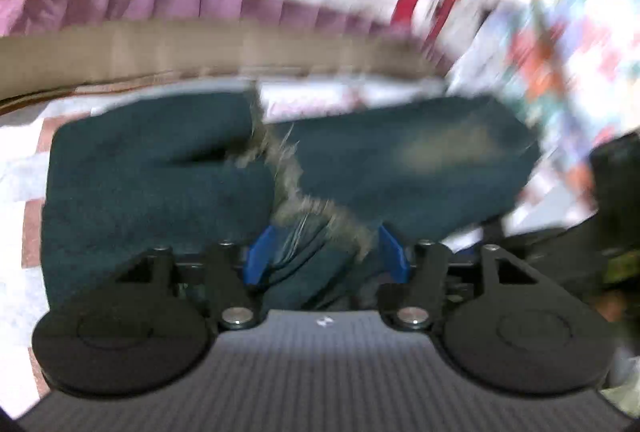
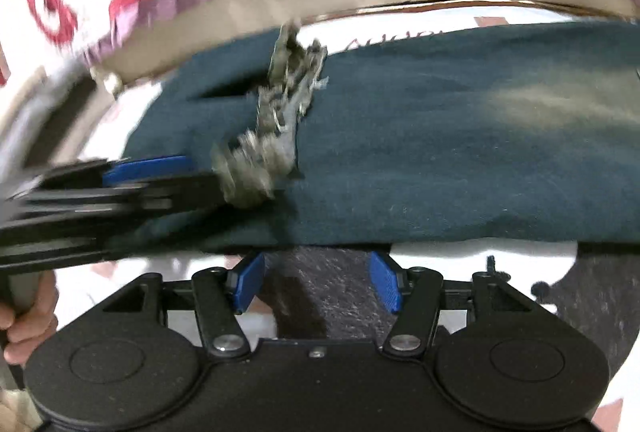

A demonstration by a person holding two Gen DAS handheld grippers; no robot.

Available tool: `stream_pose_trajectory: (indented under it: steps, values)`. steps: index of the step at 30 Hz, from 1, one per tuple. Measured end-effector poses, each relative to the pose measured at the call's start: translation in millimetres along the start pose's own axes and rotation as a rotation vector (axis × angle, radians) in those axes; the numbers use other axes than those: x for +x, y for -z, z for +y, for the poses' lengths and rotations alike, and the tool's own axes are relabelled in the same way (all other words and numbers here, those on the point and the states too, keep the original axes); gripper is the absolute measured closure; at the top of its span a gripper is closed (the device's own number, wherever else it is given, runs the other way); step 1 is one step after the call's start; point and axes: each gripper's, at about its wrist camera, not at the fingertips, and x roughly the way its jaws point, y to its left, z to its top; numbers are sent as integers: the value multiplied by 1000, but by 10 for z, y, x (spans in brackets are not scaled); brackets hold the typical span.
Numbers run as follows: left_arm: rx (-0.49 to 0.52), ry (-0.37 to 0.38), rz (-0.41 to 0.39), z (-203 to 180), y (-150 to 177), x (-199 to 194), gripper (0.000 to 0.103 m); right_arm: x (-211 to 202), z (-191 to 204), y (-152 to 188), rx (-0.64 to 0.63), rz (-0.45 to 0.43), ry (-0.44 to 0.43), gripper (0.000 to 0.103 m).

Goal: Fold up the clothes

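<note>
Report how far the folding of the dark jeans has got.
Done: the dark jeans look doubled, frayed hem lying on top. In hand: the left gripper has denim between its blue pads. Left: the right gripper is open and empty; whether more folds follow is unclear.

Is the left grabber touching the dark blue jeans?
Touching. In the left wrist view, the jeans bunch between the left gripper's blue pads, frayed hem pinched against them.

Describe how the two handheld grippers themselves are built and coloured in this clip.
Both match. The left gripper and right gripper have matte black bodies with two round black discs, black linkage arms on silver pivot bolts, and blue ribbed finger pads. The left gripper's housing is finely ribbed with a small white mark. No cables show. A bare hand grips a grey handle.
</note>
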Motion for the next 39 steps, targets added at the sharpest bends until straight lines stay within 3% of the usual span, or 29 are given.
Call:
stream_pose_trajectory:
  steps: [4, 7, 10, 13, 15, 16, 17, 19, 21, 23, 25, 27, 28, 29, 30, 34, 37, 39]
  values:
    - [-20, -3, -22, 162, -10, -137, 44, -105, -117, -119, 158, -63, -101, 39]
    - [-100, -123, 13, 549, 98, -89, 44, -104, -159, -259, 238, -84, -146, 39]
    - [-179, -170, 100, 900, 310, -25, 44, -58, -108, -386, 240, -87, -167, 38]
    - [-229, -169, 141, 1067, 444, -37, 44, -3, 46, -449, 182, -87, -199, 38]
    - [-264, -150, 152, 1113, 493, -44, 44, 29, 217, -451, 57, -75, -262, 56]
    - [-278, -133, 158, 1115, 516, -42, 44, 52, 341, -441, -44, -60, -279, 70]
    - [-288, -110, 165, 1102, 547, -33, 45, 85, 462, -426, -144, -42, -261, 75]
    - [-288, -63, 183, 1066, 635, -37, 49, 174, 639, -404, -294, -12, -180, 75]
    - [-246, -60, 175, 994, 707, -76, 54, 295, 723, -402, -375, 8, -63, 72]
    - [-195, -73, 159, 903, 746, -102, 64, 390, 684, -429, -372, 15, 10, 50]
    - [-186, -89, 138, 881, 757, -138, 71, 461, 553, -463, -293, 23, -29, 42]
    - [-178, -100, 123, 870, 734, -149, 75, 540, 412, -498, -190, 39, -96, 41]
    - [-169, -104, 116, 862, 723, -155, 76, 533, 406, -497, -192, 26, -126, 53]
    - [-168, -106, 111, 858, 717, -169, 77, 506, 427, -489, -216, 5, -153, 82]
    - [-173, -108, 109, 862, 713, -188, 77, 479, 448, -480, -241, -16, -181, 93]
    - [-209, -113, 114, 910, 725, -255, 78, 32, 645, -402, -332, -144, -309, 92]
    - [-234, -124, 123, 965, 757, -257, 79, -81, 653, -171, -319, -120, -315, 93]
    - [-243, -139, 136, 989, 770, -241, 79, 8, 599, -3, -311, -67, -269, 93]
